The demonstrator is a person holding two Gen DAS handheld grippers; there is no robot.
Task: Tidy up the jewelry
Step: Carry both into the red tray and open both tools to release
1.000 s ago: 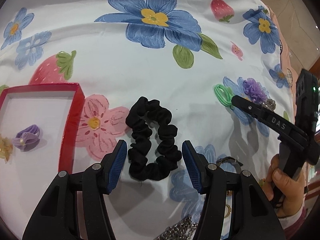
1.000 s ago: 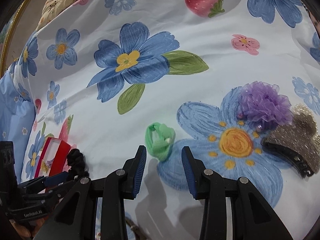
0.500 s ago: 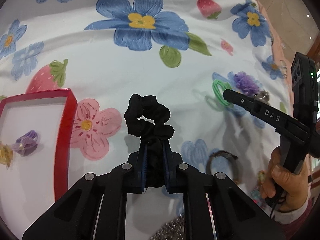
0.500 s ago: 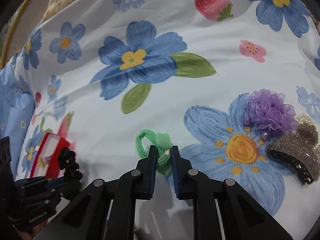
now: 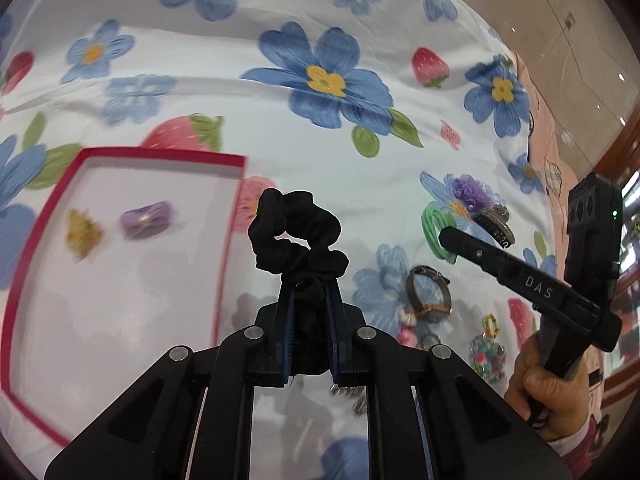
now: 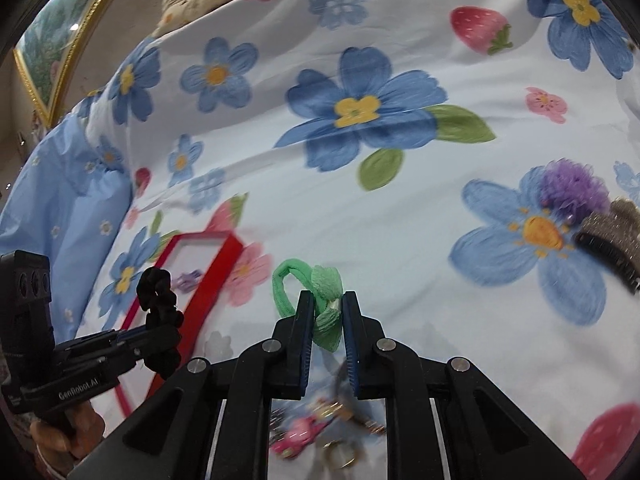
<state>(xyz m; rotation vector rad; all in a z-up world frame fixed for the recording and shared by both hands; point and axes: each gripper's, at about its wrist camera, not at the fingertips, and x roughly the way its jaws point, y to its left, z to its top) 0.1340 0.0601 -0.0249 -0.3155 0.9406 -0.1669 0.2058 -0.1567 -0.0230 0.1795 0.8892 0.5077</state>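
The box (image 5: 224, 240) lies on the bed sheet (image 5: 280, 152) at left, with two small hair ornaments (image 5: 146, 219) inside. The scrunchie (image 5: 298, 240) sits in the left claw (image 5: 308, 300), just right of the box. Farther right, the right claw (image 6: 326, 312) grips the hair tie (image 6: 320, 292); beyond it lie the flower piece (image 6: 572, 184) and hair clip (image 6: 608, 240), touching.

White bedsheet (image 5: 240, 128) printed with blue flowers with yellow centres, pink flowers, red strawberries, green leaves. Red-rimmed box (image 5: 224, 240), white inside, holding a lilac hair tie (image 5: 146, 219) and a yellowish piece (image 5: 82, 232). Black scrunchie (image 5: 298, 236). Green hair tie (image 6: 316, 292). Purple ruffled flower (image 6: 574, 188). Glittery grey claw clip (image 6: 612, 236). Black grippers, blue pads (image 6: 306, 334).
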